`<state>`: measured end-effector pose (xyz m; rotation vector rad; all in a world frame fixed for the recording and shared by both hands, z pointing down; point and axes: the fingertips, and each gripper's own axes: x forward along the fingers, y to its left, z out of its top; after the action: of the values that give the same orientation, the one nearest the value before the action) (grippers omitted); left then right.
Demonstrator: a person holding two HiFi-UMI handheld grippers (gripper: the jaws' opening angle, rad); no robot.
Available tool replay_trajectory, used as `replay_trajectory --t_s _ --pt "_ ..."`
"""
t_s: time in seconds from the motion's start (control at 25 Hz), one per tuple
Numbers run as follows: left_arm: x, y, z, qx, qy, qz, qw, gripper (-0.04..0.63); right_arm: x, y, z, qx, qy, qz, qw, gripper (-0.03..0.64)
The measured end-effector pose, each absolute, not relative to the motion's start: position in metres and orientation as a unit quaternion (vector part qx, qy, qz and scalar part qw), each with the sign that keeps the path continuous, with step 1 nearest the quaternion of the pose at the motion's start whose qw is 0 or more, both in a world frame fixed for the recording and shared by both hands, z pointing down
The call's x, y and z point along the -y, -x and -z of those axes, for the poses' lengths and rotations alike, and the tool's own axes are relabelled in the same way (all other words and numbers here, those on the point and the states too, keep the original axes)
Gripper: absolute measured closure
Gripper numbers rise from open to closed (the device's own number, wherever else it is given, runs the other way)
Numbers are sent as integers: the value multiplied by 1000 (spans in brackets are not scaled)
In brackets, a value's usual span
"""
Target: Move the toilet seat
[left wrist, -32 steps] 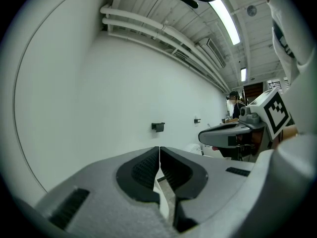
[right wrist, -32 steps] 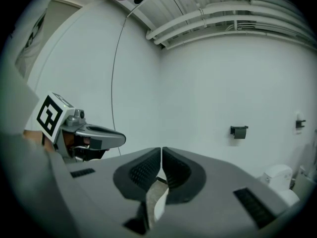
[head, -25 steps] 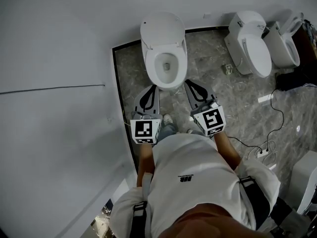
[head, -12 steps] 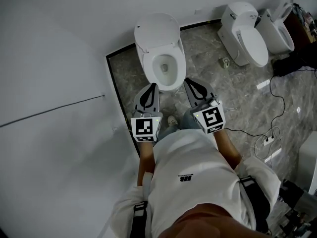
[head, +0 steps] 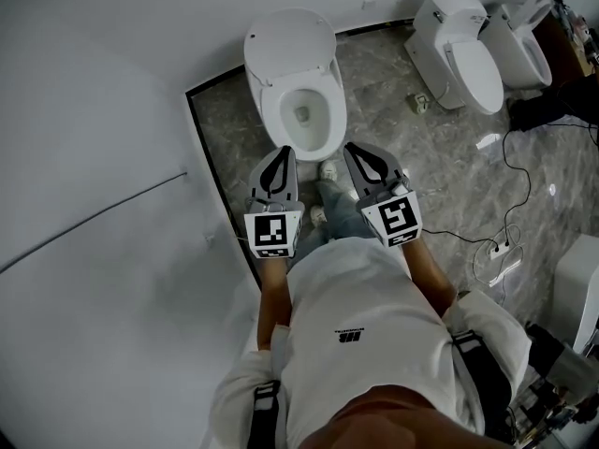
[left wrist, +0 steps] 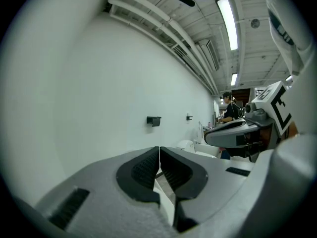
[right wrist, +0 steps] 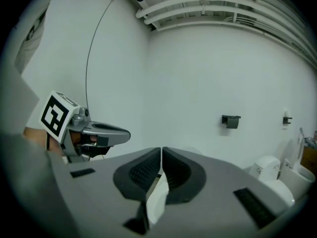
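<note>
Marble floor: toilet seat point(head: 329, 120) appears down, untouched. Left gripper point(head: 281, 152) and right gripper point(head: 353, 148), both clenched empty, hover before it.

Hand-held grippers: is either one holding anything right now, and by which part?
Nothing is held. The left hand-held gripper and the right hand-held gripper are both shut and empty; the toilet seat is ungripped.

Dim, ceiling-lit, fisheye-warped edges.

No legible text anywhere. Small dark logo point(head: 350, 337) on white shirt point(head: 360, 283) too small to read.
</note>
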<state>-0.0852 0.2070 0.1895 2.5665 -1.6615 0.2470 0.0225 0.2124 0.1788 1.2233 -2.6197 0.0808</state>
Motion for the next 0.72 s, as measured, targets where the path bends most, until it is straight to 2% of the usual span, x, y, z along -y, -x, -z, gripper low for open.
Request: replay_trajectory --t_s 0.72 --pt "-132 94 -263 547 -827 -106 77 565 -122 -21 -257 889 -423 -61 164 583"
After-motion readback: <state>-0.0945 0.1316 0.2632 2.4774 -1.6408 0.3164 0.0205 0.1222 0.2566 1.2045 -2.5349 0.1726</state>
